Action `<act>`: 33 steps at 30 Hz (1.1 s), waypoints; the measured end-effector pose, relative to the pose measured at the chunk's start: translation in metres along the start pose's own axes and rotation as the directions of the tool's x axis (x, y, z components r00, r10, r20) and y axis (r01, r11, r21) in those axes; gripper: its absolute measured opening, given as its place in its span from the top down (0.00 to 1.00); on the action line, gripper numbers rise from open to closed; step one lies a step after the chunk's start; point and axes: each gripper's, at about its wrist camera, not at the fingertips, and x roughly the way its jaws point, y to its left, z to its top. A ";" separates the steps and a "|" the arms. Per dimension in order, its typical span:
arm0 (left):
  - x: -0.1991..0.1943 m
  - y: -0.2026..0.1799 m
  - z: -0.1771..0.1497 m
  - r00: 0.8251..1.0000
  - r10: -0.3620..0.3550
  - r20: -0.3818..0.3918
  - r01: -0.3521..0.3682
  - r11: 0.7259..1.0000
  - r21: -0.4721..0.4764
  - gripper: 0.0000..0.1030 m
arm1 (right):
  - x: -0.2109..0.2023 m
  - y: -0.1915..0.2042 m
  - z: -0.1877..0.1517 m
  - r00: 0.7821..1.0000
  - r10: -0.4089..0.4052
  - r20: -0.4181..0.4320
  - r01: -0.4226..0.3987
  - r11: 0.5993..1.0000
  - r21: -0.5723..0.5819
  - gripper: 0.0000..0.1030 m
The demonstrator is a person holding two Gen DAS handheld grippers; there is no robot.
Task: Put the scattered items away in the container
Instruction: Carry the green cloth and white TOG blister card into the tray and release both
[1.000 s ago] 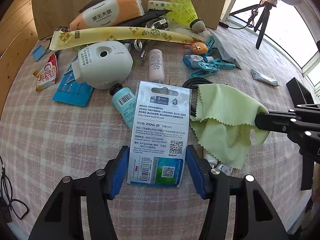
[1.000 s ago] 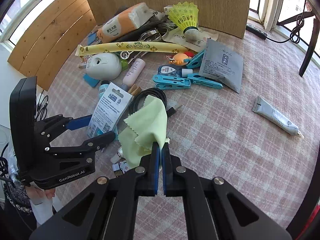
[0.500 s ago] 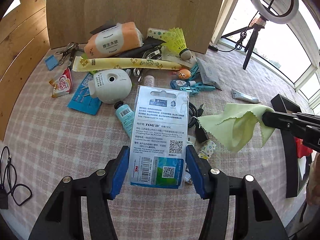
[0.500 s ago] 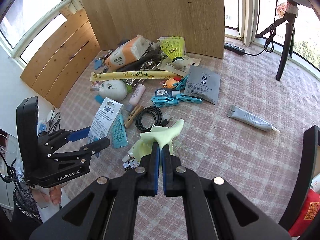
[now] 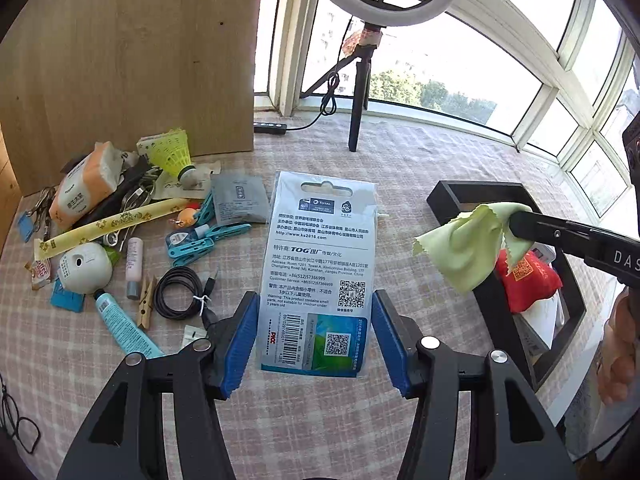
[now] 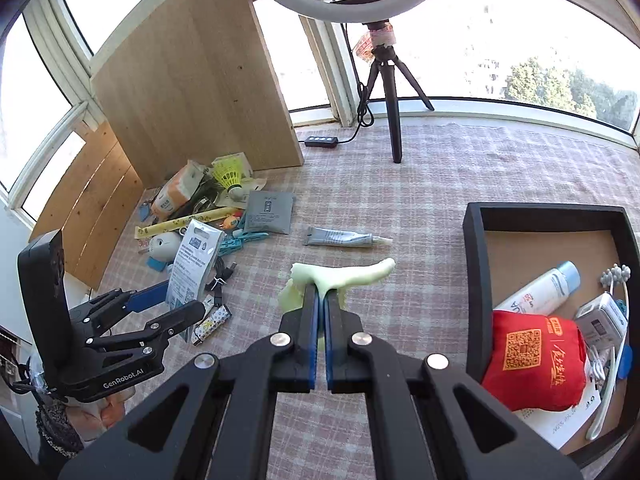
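Right jaws pinching the limp pale-green cloth (image 6: pixel 340 276) by one fold and left jaws clamping the flat printed packet (image 5: pixel 320 276) edgewise, either could slip short of the black-walled tray (image 6: pixel 476 280).

black tool (image 5: pixel 312 336), blue pads (image 5: pixel 240 340), silver screws.

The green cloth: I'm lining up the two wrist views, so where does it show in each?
Left wrist: green cloth at right of centre, pinched in the right tool, in front of the black tray.
Right wrist: green cloth at centre, draped over the closed tips of the right tool.
Shared landmark: ring light tripod.
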 end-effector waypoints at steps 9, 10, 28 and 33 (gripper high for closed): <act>0.042 -0.128 0.038 0.992 -0.123 -0.028 0.126 0.974 0.190 0.48 | -0.081 -0.115 -0.021 0.982 -0.176 0.069 0.161 0.971 0.174 0.97; 0.048 -0.142 0.041 0.990 -0.133 -0.034 0.138 0.969 0.206 0.48 | -0.089 -0.128 -0.024 0.979 -0.193 0.072 0.176 0.966 0.192 0.97; 0.096 -0.298 0.079 0.979 -0.191 -0.068 0.202 0.900 0.387 0.22 | -0.158 -0.254 -0.059 0.928 -0.361 0.093 0.289 0.855 0.431 0.48; 0.092 -0.285 0.076 0.981 -0.187 -0.062 0.196 0.910 0.366 0.23 | -0.157 -0.256 -0.057 0.928 -0.361 0.094 0.290 0.856 0.428 0.48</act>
